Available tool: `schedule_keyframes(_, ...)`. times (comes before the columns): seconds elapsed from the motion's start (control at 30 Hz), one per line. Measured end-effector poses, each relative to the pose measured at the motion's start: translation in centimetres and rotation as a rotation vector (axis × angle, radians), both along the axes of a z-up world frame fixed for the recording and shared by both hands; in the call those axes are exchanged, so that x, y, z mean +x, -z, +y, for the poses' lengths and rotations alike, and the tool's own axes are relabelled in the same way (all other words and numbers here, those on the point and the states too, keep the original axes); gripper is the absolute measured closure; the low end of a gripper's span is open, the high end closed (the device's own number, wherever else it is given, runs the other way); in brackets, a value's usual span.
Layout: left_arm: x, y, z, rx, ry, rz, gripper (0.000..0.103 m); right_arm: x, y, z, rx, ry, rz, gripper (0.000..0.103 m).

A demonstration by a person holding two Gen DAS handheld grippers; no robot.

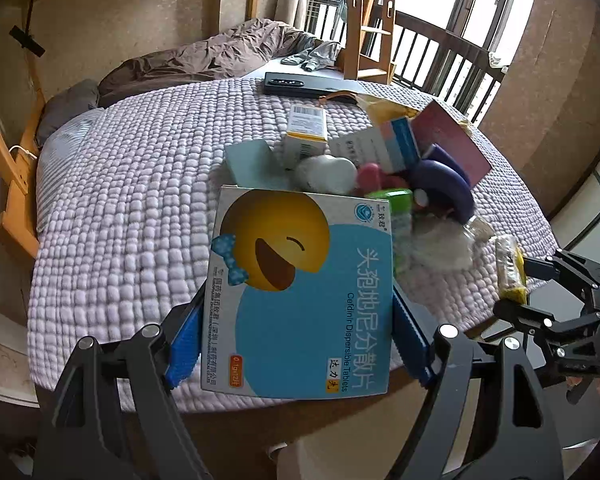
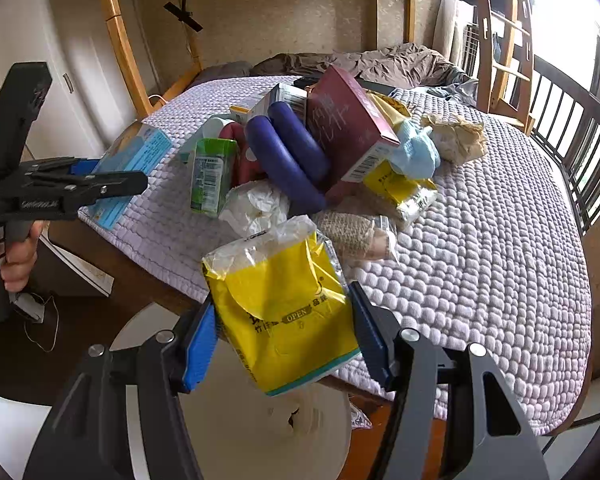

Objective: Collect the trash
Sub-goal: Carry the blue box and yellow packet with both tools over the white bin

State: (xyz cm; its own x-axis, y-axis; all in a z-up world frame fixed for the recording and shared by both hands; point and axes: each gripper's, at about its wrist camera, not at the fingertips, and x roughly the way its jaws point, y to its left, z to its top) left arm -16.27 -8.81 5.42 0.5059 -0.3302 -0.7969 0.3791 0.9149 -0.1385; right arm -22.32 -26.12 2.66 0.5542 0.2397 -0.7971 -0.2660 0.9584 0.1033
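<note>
In the left wrist view, the left gripper [image 1: 297, 336] holds a blue medicine box [image 1: 300, 292] with a yellow smiling face on it. Both blue pads [image 1: 183, 344] press on the long sides of the box, so the jaws are closed on it. The box is over the near edge of the purple quilt [image 1: 139, 208]. Behind the box, on the quilt, lies a heap of trash: a white crumpled tissue [image 1: 326, 174], a dark blue curved thing [image 1: 440, 188], a red-brown box [image 1: 452, 140] and a small box with a barcode [image 1: 306, 128]. To the right of the heap, the right gripper [image 1: 516, 284] comes in from the side with a yellow wrapper [image 1: 510, 268] between its fingers. Far behind the heap, a black flat thing [image 1: 300, 84] lies on the quilt.

In the right wrist view, the right gripper [image 2: 283, 336] grips a yellow packet [image 2: 287, 316] with a clear plastic top. Its pads touch the two sides of the packet, so it is closed on it. The packet hangs over the near edge of the quilt [image 2: 500, 264], above a white round bin [image 2: 239, 412]. Behind the packet is the heap: the white tissue [image 2: 255, 204], a green bottle [image 2: 211, 176], the dark blue thing [image 2: 287, 156], the red-brown box [image 2: 348, 120], a light blue glove [image 2: 414, 148] and a crumpled brown paper [image 2: 456, 138]. To the left of the heap, the left gripper [image 2: 111, 182] holds the blue medicine box [image 2: 135, 164], with a hand [image 2: 13, 256] on its handle.
</note>
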Motion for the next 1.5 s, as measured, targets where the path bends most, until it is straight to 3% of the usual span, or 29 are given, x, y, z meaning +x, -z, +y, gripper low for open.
schedule_keyframes(0.67, -5.8, -0.1, -1.8, -0.01, 0.026, 0.013, 0.022, -3.7, -0.8, -0.8, 0.036, 0.029, 0.01, 0.043)
schedule_keyframes(1.5, -9.9, 0.8, -3.3, 0.004, 0.11, 0.051, 0.022, -8.7, -0.5, -1.1, 0.071, 0.021, 0.063, 0.043)
